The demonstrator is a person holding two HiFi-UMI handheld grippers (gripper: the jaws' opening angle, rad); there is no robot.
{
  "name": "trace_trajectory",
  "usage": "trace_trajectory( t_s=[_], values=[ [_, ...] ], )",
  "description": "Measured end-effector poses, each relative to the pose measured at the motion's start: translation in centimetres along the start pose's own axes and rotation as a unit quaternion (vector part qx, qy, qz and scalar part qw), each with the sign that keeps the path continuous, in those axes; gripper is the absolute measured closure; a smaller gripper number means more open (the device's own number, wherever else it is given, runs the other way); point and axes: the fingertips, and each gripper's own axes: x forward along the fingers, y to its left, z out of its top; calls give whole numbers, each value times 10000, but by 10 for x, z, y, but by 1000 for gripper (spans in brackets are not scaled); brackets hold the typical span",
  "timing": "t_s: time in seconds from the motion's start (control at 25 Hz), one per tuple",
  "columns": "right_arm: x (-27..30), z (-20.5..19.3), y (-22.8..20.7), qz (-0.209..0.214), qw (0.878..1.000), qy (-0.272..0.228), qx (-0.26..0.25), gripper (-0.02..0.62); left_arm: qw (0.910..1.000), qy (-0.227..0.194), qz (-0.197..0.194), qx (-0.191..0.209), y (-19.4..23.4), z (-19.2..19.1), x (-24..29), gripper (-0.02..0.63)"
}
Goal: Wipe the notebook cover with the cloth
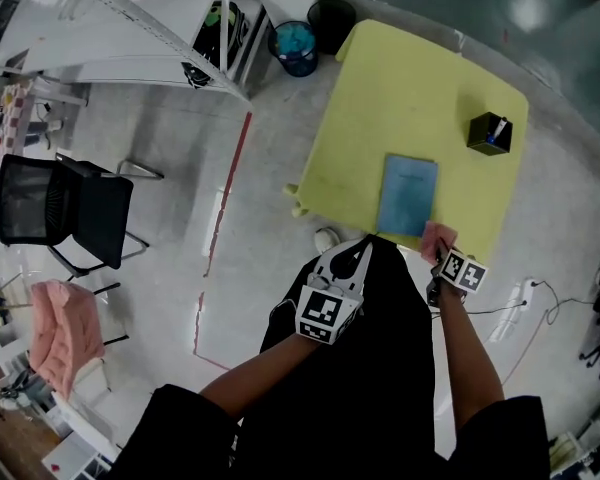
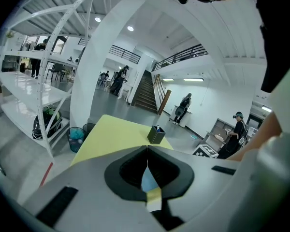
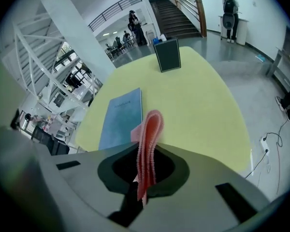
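Note:
A blue notebook [image 1: 408, 195] lies flat on the yellow table [image 1: 380, 108], near its front edge; in the right gripper view the notebook [image 3: 121, 117] sits left of centre. My right gripper [image 1: 442, 251] is shut on a folded pink cloth [image 3: 148, 144], which sticks up between the jaws, just off the notebook's near right corner. My left gripper [image 1: 363, 250] is shut with nothing in it, held below the table's front edge, in front of the notebook.
A black pen holder [image 1: 489, 133] stands at the table's far right. A blue bin [image 1: 294, 47] and a black bin [image 1: 331, 20] stand on the floor beyond the table. A black chair [image 1: 65, 208] and white shelving [image 1: 130, 28] are to the left.

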Motion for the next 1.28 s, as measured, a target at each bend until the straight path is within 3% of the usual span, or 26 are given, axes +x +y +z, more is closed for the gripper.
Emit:
trace_trajectory(
  t_s=[0.12,0.36,0.48,0.72,0.96,1.12,1.28],
  values=[
    [-38,12,19,58,9987,-497,-11,557,9998,-162,-83,89,-5,14,-10,591],
    [-114,38,92,684,9868,-1405,-423,557,9976,-516,-304,354,-24,46,-15,591],
    [-158,50,128,851,9778,-1724,-831,557,9970,-641,-281,318,-35,68,-21,591],
    [-249,90,171,1087,9520,-2440,-1492,557,9925,-909,-325,744,-86,128,-50,591],
    [-357,108,166,1189,9133,-3372,-1950,557,9888,-1296,-22,744,-160,157,-69,590],
    [-404,101,140,1210,9014,-3647,-1997,557,9815,-1642,126,981,-207,167,-81,591],
    [-434,89,110,1064,8938,-3793,-2142,557,9756,-1902,35,1095,-248,174,-92,591]
  ],
)
